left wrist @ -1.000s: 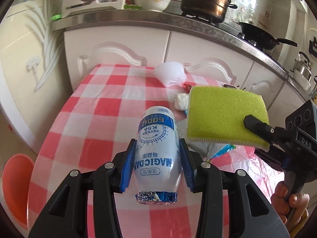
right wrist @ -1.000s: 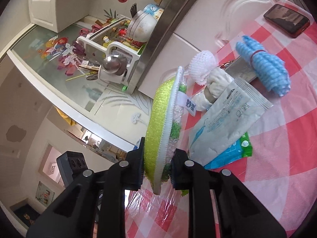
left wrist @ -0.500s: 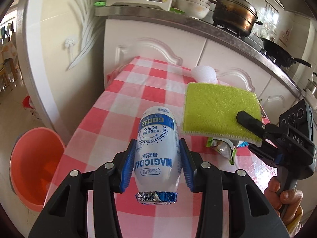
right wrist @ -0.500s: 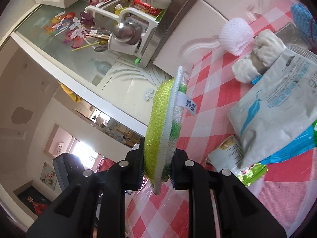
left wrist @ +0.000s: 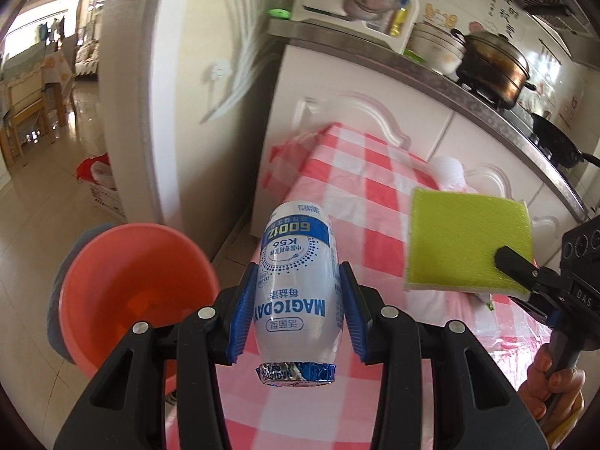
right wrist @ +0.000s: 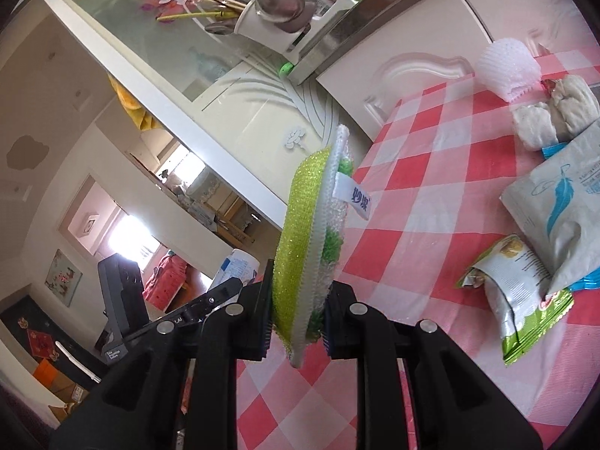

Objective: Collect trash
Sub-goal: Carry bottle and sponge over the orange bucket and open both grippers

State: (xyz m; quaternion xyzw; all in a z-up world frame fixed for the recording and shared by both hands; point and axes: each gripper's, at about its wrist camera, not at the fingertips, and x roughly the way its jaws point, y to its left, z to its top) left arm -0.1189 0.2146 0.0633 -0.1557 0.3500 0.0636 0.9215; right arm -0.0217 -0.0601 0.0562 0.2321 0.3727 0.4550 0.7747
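Swinging leftward off the tabletop (left wrist: 360, 172), the left gripper (left wrist: 298, 313) now carries the bottle (left wrist: 298, 285) beside the orange bin (left wrist: 131, 281) | jaws pinch its light, slippery, crushable midsection | right gripper (right wrist: 296, 322) jaws clamp the soft sponge (right wrist: 307, 255) by its lower edge, over the tabletop's left edge

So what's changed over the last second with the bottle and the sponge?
The left tool carried the bottle off the checked table edge toward the orange bin, which is now beside it. The right tool followed with the green sponge. Both grips unchanged.
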